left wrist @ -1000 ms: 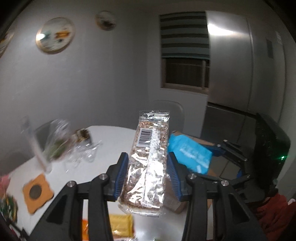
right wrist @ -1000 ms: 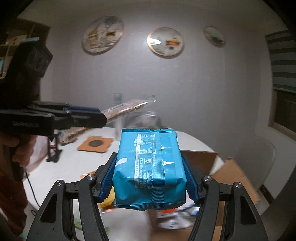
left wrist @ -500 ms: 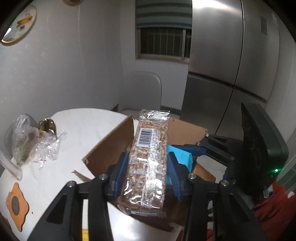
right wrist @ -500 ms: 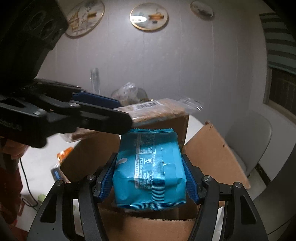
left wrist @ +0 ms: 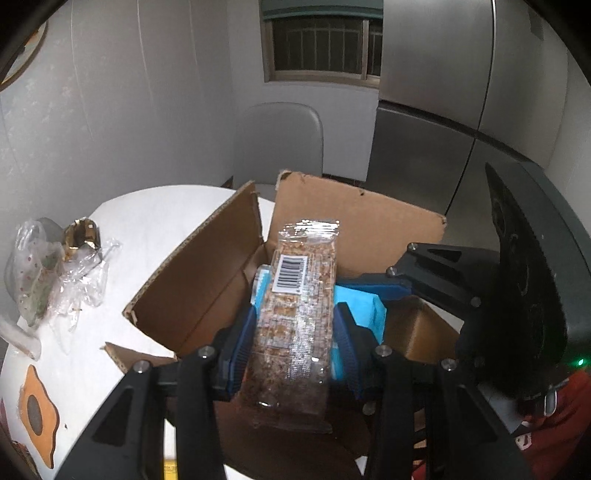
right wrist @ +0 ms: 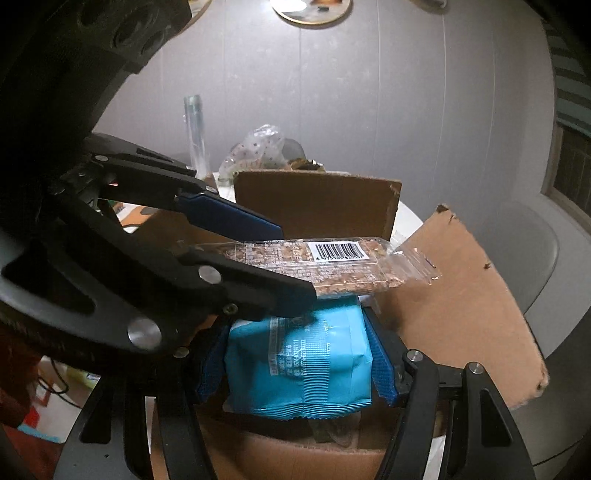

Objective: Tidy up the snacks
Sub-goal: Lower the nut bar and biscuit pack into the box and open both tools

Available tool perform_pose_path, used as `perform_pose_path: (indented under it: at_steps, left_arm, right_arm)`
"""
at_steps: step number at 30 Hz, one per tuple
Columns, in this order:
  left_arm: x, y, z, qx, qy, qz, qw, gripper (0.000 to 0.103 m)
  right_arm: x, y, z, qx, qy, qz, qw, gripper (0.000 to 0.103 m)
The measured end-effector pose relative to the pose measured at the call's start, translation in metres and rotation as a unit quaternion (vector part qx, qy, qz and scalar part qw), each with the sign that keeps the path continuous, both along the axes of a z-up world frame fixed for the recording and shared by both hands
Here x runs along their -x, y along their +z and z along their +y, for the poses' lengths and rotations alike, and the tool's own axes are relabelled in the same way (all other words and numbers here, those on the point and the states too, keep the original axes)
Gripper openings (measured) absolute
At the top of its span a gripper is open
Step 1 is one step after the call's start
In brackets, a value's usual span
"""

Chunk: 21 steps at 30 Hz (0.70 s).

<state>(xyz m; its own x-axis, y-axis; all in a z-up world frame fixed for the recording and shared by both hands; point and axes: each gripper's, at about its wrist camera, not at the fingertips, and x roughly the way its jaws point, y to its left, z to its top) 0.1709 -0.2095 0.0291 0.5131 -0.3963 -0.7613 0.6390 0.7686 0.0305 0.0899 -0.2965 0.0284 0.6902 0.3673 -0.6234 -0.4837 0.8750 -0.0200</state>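
left gripper (left wrist: 293, 332) jaws pinch clear crinkly bar pack (left wrist: 295, 317) | right gripper (right wrist: 295, 354) jaws pinch glossy blue pouch (right wrist: 299, 358)

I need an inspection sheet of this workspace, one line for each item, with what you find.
Surface: white round table, partly covered.
Job's things: open cardboard box; clear-wrapped snack bar and blue snack packet held over it.
Clutter: crumpled plastic bags, orange coaster, clear tube.
Grippers: left gripper shut on the snack bar; right gripper shut on the blue packet, just below the left.
Cables: one thin dark cable at the lower left of the right wrist view.
Surroundings: grey chair, steel fridge, window, wall plate.
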Motion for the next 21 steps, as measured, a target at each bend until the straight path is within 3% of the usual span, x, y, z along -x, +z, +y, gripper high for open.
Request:
perform_pose_path:
  at_steps: [11, 15, 18, 21]
  left_arm:
    - [-0.006, -0.012, -0.008, -0.053, -0.001, -0.002, 0.9986, 0.042]
    - [-0.004, -0.012, -0.008, -0.063, 0.0, -0.009, 0.998, 0.052]
    - [0.001, -0.005, -0.005, -0.058, 0.005, -0.026, 0.998, 0.066]
    - [0.008, 0.007, 0.001, -0.041, 0.01, -0.04, 0.9983, 0.074]
  right_arm:
    - [-0.023, -0.011, 0.025, 0.018, 0.013, 0.029, 0.999, 0.063]
    - [-0.021, -0.011, 0.028, 0.02, 0.017, 0.029, 0.999, 0.063]
    - [-0.019, -0.005, 0.024, 0.024, 0.006, 0.025, 0.999, 0.067]
    - [-0.013, 0.002, 0.019, 0.022, 0.0, 0.018, 1.0, 0.068]
